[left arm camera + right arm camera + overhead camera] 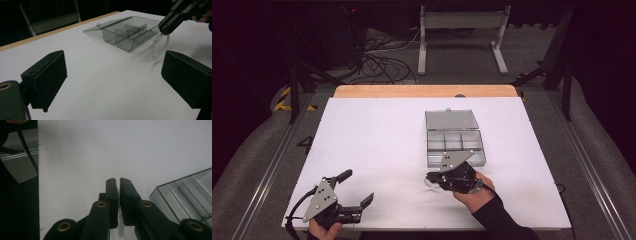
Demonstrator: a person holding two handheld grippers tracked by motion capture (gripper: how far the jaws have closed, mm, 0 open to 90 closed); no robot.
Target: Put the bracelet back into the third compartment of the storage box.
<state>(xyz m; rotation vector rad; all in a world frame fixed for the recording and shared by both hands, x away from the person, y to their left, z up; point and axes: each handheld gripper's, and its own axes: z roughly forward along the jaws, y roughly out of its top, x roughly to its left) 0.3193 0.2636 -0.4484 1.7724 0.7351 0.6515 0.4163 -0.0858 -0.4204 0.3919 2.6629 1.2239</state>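
The right gripper (432, 178) is hovering over the near middle of the white surface (377, 145), just near of a clear compartment box (455, 147). Its fingers (111, 192) are pressing together and pinching a white beaded string (158, 46). In the left gripper view the string is hanging down from the finger tips as a loop, with its lower end reaching the surface just beside the box's near wall; whether that end is resting on the surface or just above it is hard to tell. In the right gripper view a short run of white beads (121, 223) is showing in the narrow gap between the two fingers.

The box is sitting right of centre on the surface, with its lid (451, 119) lying open and flat on the far side. Its inner walls are dividing it into several compartments, and no contents are showing in them.

The left gripper (354, 192) is staying low at the near left corner of the surface, well apart from the box and the string. Its fingers (47, 75) are spreading wide and are holding nothing, with only bare surface between them. A person's hand (474, 192) in a dark sleeve is gripping the right gripper from the near side.
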